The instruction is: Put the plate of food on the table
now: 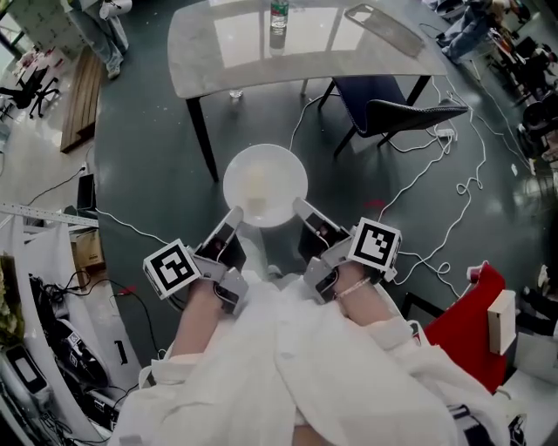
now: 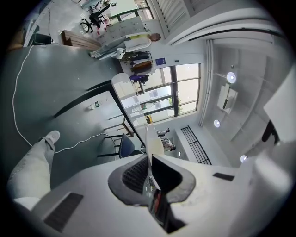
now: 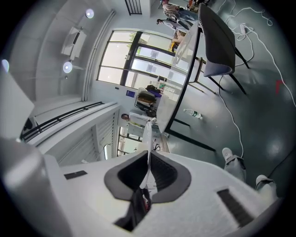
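A round white plate (image 1: 265,185) with a pale bit of food (image 1: 255,183) in its middle hangs over the dark floor, short of the table (image 1: 218,52). My left gripper (image 1: 233,215) is shut on the plate's near left rim. My right gripper (image 1: 302,207) is shut on its near right rim. In the left gripper view the plate (image 2: 154,138) shows edge-on, pinched between the jaws of the left gripper (image 2: 150,161). The right gripper view shows the same: a thin plate edge (image 3: 147,134) clamped in the right gripper (image 3: 148,159).
The grey-topped table carries a water bottle (image 1: 278,22) and a flat grey tray (image 1: 384,28). A dark chair (image 1: 392,109) stands at its right front. White cables (image 1: 453,200) trail over the floor. A red object (image 1: 471,322) lies at the right, clutter (image 1: 44,348) at the left.
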Available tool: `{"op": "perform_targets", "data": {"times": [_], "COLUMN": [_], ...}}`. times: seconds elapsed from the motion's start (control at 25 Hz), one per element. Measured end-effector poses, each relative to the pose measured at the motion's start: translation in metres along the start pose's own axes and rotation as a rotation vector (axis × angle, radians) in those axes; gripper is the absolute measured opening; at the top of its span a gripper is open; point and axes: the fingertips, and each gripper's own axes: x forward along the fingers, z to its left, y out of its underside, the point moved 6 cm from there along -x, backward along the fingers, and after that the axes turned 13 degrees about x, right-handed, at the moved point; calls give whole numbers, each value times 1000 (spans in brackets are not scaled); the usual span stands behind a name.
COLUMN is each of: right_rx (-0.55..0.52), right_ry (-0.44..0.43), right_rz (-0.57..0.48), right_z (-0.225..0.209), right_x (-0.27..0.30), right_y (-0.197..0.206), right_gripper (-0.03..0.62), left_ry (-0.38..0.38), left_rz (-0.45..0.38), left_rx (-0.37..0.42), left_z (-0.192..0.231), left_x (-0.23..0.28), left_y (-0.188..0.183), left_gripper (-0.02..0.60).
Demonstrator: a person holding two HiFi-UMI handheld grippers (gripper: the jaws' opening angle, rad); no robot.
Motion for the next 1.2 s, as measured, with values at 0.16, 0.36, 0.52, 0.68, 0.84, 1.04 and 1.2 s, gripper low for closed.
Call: {"op": "perform_targets", "data": {"times": [0.16,0.36,0.52,0.68,0.84,1.04,1.2], "right_rx": [-5,22,29,47,43,48,67], "right_ry": [-9,2,10,10,10,-12,9], "right_rz": [-11,-41,-49,-52,-65,-92,-126], "right_z": [-2,8,17,33,50,60,63], "right_x": [11,67,110,158,212,254,286], "right_y": [-9,-51,-74,-97,-125,-143,-162], "right_gripper": [9,9,11,11,11,11,11], "left_ry": [10,27,8,18,20,57,62], "left_rz": [14,42,52,62,70,89,127], "left_rx": [-6,11,3,15,23,40,32], "left_z": [8,23,38,48,62,75,87], "left_x": [12,60,83,107,135,161,186], "left_y": [-10,-69,-112,-163,-219,-262,-294], "left_gripper": [29,29,29,29,29,29,29]}}
